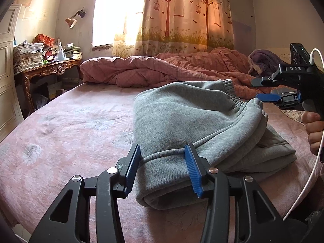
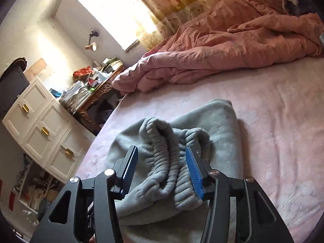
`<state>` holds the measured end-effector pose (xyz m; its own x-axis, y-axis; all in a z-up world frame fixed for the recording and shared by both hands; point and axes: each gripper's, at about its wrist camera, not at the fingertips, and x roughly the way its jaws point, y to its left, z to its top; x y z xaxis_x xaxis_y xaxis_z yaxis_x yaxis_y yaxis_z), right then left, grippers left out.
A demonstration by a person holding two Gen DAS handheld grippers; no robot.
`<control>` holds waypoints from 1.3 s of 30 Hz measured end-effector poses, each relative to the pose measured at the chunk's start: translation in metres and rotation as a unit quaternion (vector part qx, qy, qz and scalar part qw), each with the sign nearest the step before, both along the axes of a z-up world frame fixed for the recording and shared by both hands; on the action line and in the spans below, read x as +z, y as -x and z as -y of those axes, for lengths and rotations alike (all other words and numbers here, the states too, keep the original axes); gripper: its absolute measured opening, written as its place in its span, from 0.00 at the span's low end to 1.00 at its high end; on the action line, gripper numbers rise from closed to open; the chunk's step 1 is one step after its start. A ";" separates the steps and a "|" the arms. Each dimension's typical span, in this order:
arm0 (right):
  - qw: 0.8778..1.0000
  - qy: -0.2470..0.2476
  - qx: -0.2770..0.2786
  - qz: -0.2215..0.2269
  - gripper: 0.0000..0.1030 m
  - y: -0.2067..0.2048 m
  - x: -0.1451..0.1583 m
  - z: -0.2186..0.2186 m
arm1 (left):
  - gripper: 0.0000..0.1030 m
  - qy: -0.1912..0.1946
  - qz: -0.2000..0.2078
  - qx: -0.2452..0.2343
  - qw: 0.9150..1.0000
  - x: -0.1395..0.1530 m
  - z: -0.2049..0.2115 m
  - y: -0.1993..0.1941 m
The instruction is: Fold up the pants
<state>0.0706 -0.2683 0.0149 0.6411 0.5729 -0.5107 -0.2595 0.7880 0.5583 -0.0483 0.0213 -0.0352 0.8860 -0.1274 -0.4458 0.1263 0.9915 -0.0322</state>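
Note:
Grey sweatpants (image 1: pixel 182 117) lie folded into a thick bundle on the pink bed sheet (image 1: pixel 70 125). My left gripper (image 1: pixel 162 168) is open, and its blue pads stand either side of the bundle's near folded edge, where a drawstring (image 1: pixel 162 154) runs across. The right gripper (image 1: pixel 260 90), held by a hand (image 1: pixel 313 129), hovers at the ribbed waistband end. In the right wrist view, the right gripper (image 2: pixel 162 172) is open just above the bunched waistband (image 2: pixel 162 151) of the pants (image 2: pixel 218 121), and its pads do not press on the cloth.
A crumpled pink quilt (image 1: pixel 141 70) and a purple garment (image 1: pixel 263 60) lie at the far side of the bed. A carved desk (image 1: pixel 50 68) piled with papers stands at the left, beside a white cabinet (image 2: pixel 40 121). Bare sheet stretches left of the pants.

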 end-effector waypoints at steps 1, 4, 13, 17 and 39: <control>1.000 0.013 0.009 -0.002 0.49 0.002 -0.001 -0.005 | 0.43 -0.001 0.001 0.000 1.000 0.001 0.000 0.001; 0.997 0.036 0.062 -0.017 0.34 0.006 -0.011 -0.025 | 0.43 -0.009 0.005 0.002 1.000 0.004 0.000 0.003; 0.996 0.076 0.034 0.024 0.14 0.026 -0.003 -0.025 | 0.65 -0.032 0.028 0.003 0.999 0.018 0.002 0.013; 0.993 0.061 0.041 0.091 0.13 0.075 0.032 -0.016 | 0.67 -0.035 0.047 -0.002 0.998 0.031 0.000 0.020; 0.997 0.043 -0.007 0.068 0.35 0.033 0.023 0.006 | 0.52 -0.003 0.012 -0.092 0.996 0.042 0.047 -0.006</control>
